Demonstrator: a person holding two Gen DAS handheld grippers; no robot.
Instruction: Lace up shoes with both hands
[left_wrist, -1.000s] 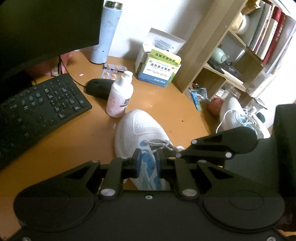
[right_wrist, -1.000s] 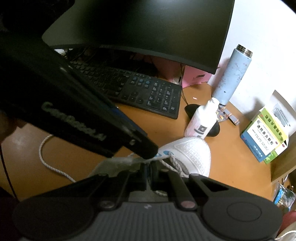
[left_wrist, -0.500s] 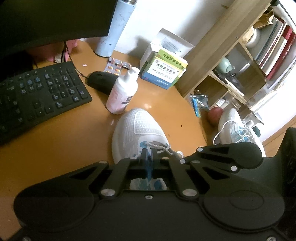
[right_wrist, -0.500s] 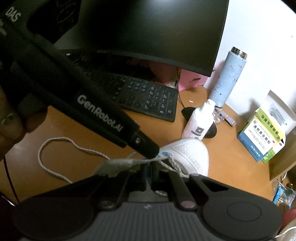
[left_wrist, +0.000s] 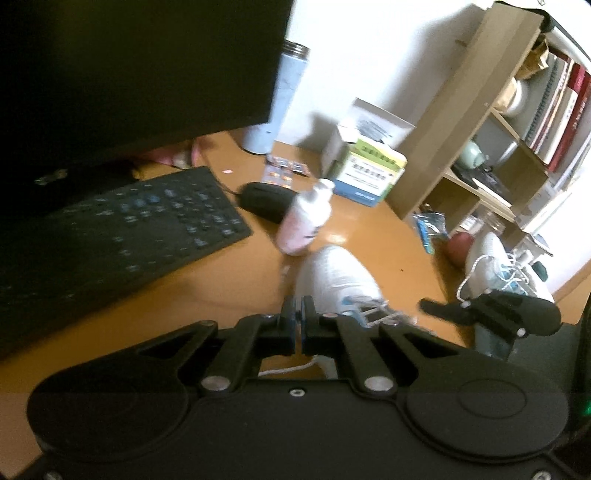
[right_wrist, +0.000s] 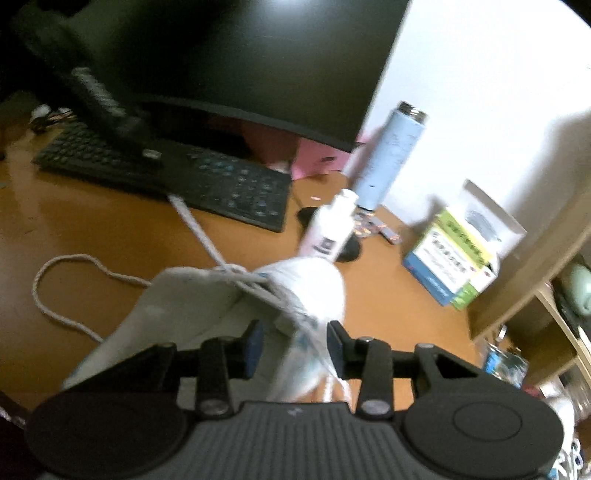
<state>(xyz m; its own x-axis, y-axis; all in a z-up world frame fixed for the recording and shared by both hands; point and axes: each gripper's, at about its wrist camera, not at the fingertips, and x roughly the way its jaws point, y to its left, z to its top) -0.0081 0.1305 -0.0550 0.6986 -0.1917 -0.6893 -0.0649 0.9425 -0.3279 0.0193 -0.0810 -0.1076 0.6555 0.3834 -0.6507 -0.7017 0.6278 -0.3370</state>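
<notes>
Two grippers work over one white shoe (right_wrist: 306, 284) lying on the orange-brown desk (right_wrist: 92, 236), toe toward the small white bottle (right_wrist: 328, 232). Left gripper (left_wrist: 298, 314): jaws pressed together just left of the shoe; right wrist view shows it raised over the keyboard (right_wrist: 177, 173) with the lace (right_wrist: 201, 236) running taut from its tip down to the shoe's eyelets, so it is clamped on that lace. A slack stretch of the same lace loops on the desk left of the shoe. Right gripper (right_wrist: 295, 343): fingers spread wide apart, gripping nothing, hanging just above the shoe's rear half; blue pads (right_wrist: 255, 343) visible. Frames motion-blurred, eyelet detail unreadable.

Around the shoe: bottle just beyond the toe, black mouse (left_wrist: 266, 201) behind the bottle, pale blue flask (right_wrist: 389, 158) farther back near the wall, monitor (right_wrist: 240, 59) above the keyboard. Second white shoe (left_wrist: 495, 266) with blue laces lies well right of the first, beside the wooden shelf (left_wrist: 461, 122).
</notes>
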